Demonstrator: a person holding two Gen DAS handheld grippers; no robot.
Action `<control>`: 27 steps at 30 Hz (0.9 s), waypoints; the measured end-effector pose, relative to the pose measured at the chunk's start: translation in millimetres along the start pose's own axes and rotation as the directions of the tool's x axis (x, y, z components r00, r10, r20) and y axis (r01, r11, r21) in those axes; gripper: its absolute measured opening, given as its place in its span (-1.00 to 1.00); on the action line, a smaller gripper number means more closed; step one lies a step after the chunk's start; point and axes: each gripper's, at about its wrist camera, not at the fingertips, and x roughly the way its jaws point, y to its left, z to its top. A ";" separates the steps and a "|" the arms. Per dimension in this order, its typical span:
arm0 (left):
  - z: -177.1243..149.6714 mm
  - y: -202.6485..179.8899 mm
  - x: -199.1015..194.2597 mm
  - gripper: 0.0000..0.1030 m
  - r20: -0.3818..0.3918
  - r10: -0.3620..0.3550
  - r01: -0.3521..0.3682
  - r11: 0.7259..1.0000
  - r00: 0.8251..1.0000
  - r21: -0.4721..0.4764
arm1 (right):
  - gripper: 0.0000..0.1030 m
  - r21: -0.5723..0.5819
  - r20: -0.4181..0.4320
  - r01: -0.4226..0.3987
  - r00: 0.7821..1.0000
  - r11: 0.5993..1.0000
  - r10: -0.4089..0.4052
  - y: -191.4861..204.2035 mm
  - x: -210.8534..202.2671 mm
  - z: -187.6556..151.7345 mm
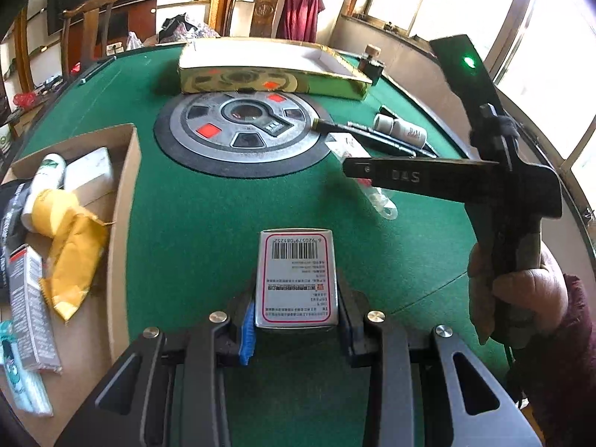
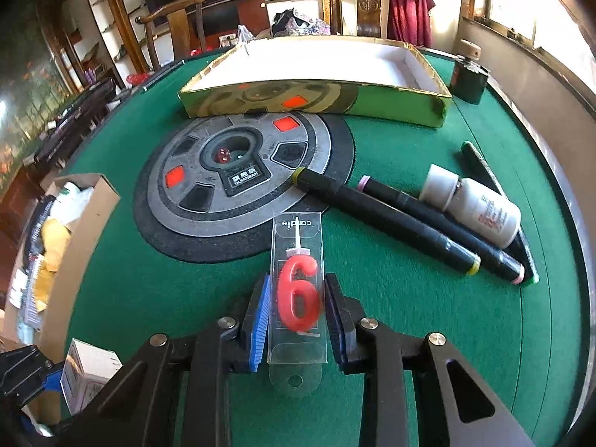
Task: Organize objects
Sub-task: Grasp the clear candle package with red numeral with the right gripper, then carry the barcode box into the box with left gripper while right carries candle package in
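Note:
My left gripper [image 1: 298, 320] is shut on a small white box with a red border and a barcode [image 1: 298, 279], held over the green felt table [image 1: 193, 216]. My right gripper [image 2: 296, 316] is shut on a clear packet with a red number 6 candle [image 2: 298, 294]. In the left wrist view the right gripper body [image 1: 499, 186] is at the right, held by a hand. The held box also shows at the lower left of the right wrist view [image 2: 89, 376].
A cardboard box [image 1: 123, 193] at the left holds a yellow envelope [image 1: 70, 253], a bottle and cartons. A gold tray [image 2: 316, 100] stands at the back behind the round centre plate [image 2: 238, 175]. Two black markers [image 2: 383, 219] and a white bottle [image 2: 480, 212] lie at the right.

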 end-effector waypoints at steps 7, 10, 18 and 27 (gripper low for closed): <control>-12.2 11.7 -32.9 -0.35 0.039 -0.017 0.018 0.999 0.999 -0.036 | -0.41 0.000 0.042 -0.061 0.997 0.998 0.061 18.0 -34.8 -7.9; -17.1 18.8 -51.7 -0.35 0.069 -0.003 0.007 0.999 0.998 -0.047 | -0.41 -0.021 0.065 -0.089 0.994 0.996 0.091 35.8 -50.7 -11.5; -37.1 63.8 -90.3 -0.35 0.106 0.092 -0.078 0.989 0.990 -0.129 | -0.40 -0.087 0.081 -0.212 0.972 0.973 0.219 97.0 -77.1 -16.5; -69.8 123.8 -100.5 -0.35 0.064 0.180 -0.158 0.953 0.982 -0.260 | -0.40 -0.152 -0.009 -0.350 0.936 0.924 0.353 170.7 -63.2 -32.8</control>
